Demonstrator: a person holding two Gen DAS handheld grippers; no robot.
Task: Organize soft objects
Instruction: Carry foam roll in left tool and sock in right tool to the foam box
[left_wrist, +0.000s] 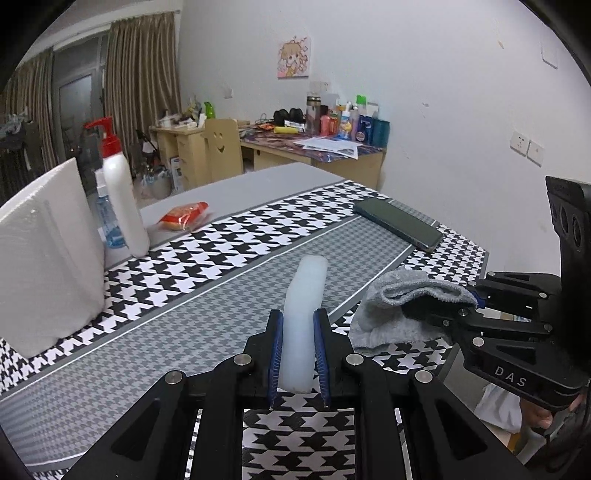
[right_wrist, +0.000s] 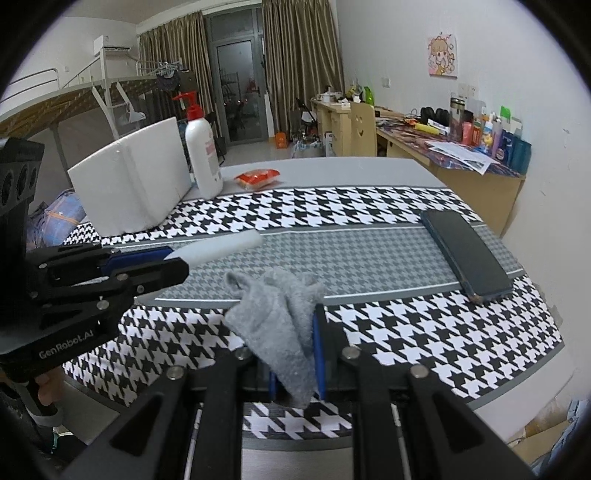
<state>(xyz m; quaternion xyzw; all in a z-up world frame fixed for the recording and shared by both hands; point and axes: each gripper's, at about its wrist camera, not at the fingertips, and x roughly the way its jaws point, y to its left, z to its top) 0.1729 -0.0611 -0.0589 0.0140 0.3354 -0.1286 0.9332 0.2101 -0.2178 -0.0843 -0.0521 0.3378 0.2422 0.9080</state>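
Grey table, houndstooth mat, phone, foam block, pump bottle, red packet

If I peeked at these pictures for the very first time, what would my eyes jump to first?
Probably the two things being held up over the black-and-white checked tablecloth: the left hand-held gripper is shut on a pale, soft white roll, and the right hand-held gripper is shut on a floppy grey sock. After that, the white bottle with the red pump beside a big white foam block at the table's far left, and a dark phone on the right.
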